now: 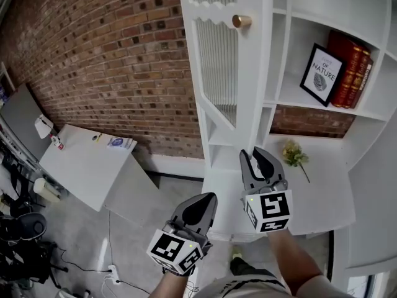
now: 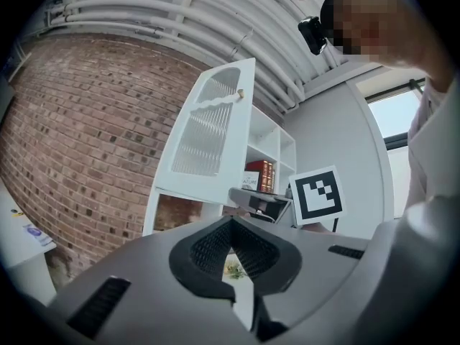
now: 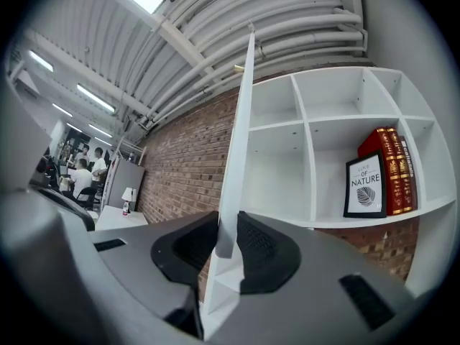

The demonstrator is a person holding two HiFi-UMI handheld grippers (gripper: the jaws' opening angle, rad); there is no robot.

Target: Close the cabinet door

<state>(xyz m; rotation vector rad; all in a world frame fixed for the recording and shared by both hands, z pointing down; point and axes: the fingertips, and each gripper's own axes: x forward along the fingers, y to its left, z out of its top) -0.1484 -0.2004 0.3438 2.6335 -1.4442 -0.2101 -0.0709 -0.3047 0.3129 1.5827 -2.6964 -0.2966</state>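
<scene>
White slatted-glass cabinet door [image 1: 217, 61] with round brass knob [image 1: 241, 21], standing open at left side of white open-shelf cabinet [image 1: 279, 61]. Lower free edge pinched between pads of right gripper [image 1: 259, 156]. Left gripper [image 1: 208, 198] just beside, lower left, jaws closed, empty.

Open-plan office or lab floor. Evidence: exposed ceiling pipes [image 3: 302, 20] and strip lights [image 3: 93, 98] overhead; people [image 3: 83, 175] seated far left; white desk [image 1: 87, 166] by the brick wall [image 1: 93, 54] at left; white cabinet [image 1: 276, 61] at right, cabinet door [image 1: 217, 54] open, holding books [image 1: 350, 67].
</scene>
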